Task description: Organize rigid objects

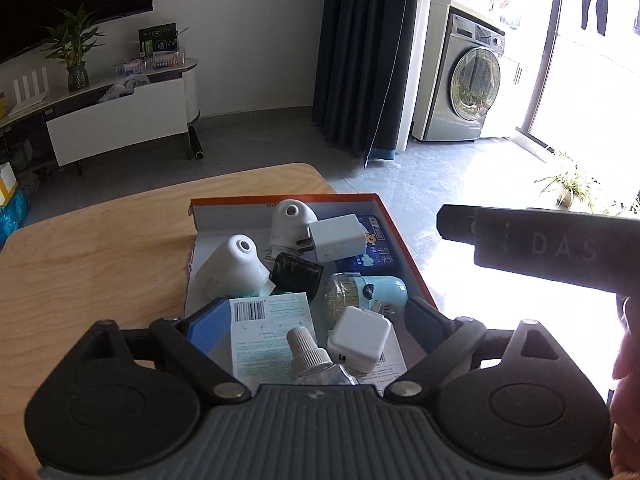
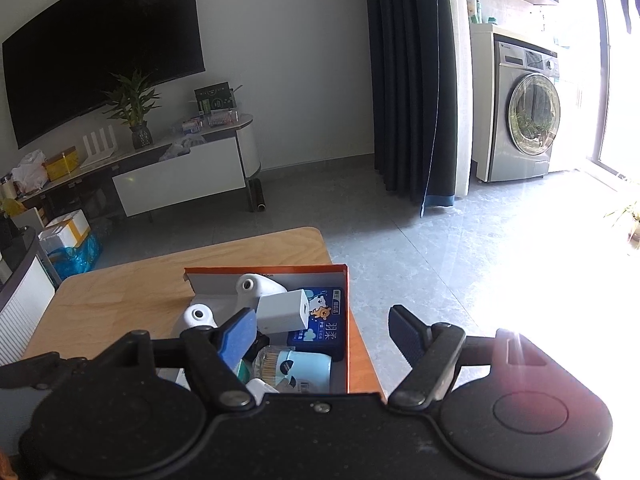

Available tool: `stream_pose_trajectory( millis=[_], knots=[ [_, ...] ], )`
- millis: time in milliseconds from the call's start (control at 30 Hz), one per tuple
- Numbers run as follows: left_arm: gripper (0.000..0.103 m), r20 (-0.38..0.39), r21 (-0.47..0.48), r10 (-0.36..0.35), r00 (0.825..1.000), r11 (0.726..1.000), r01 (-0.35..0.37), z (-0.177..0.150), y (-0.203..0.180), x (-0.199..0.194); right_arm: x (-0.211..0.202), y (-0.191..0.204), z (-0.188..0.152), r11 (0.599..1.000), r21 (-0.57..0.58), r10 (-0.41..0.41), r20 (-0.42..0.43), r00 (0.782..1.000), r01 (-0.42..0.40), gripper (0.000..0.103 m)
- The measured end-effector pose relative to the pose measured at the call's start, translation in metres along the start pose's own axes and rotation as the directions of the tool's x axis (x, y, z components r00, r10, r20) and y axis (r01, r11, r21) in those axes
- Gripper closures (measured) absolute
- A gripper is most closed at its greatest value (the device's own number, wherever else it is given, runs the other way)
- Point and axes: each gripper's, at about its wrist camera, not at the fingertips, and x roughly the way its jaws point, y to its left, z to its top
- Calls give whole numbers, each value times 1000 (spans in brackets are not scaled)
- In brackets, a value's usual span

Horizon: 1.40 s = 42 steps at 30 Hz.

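orange-rimmed box (image 1: 404, 248) is seen at the surface's (image 1: 100, 248) right edge, packed with chargers, diffusers, a clear bottle (image 1: 316, 364). left gripper (image 1: 316, 320) fingers spread wide, nothing gripped; right gripper (image 2: 324, 332) fingers open, empty.

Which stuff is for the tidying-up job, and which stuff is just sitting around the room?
For the job:
- orange box
- white chargers
- white plug-in heaters
- little bottle
- blue tissue pack

Just lying about:
- washing machine
- potted plant
- TV
- curtain
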Motion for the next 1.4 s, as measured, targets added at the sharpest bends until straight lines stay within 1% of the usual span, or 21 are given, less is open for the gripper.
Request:
stream_pose_trajectory(
  millis=[100,233,333,467,567,700,1400],
  knots=[
    [0,6,-5,32,999,999,-32,-4,2,-13,-11,-1,-8,1000,-3,-4,-1,1000,4,16],
    [0,-6,-24,76,997,997,-76,-13,9,-24,-25,-6,-21,1000,18,-6,-1,1000,6,15],
    [0,-42,-49,96,994,994,-98,-23,17,-25,-30,-5,-38,1000,10,-1,-31,1000,1,15],
    [0,-58,-73,124,991,989,-128,-32,25,-28,-34,-2,-60,1000,5,2,-66,998,-1,15],
    [0,-56,-68,130,990,989,-134,-36,25,-32,-36,2,-69,1000,-6,15,-86,996,-16,15],
    [0,-63,-42,144,988,988,-147,-41,22,-33,-39,5,-74,1000,-15,9,-93,996,-10,15],
    [0,-84,-62,146,986,987,-151,-54,30,-30,-32,12,-86,999,-29,24,-135,991,-28,15]
  ],
)
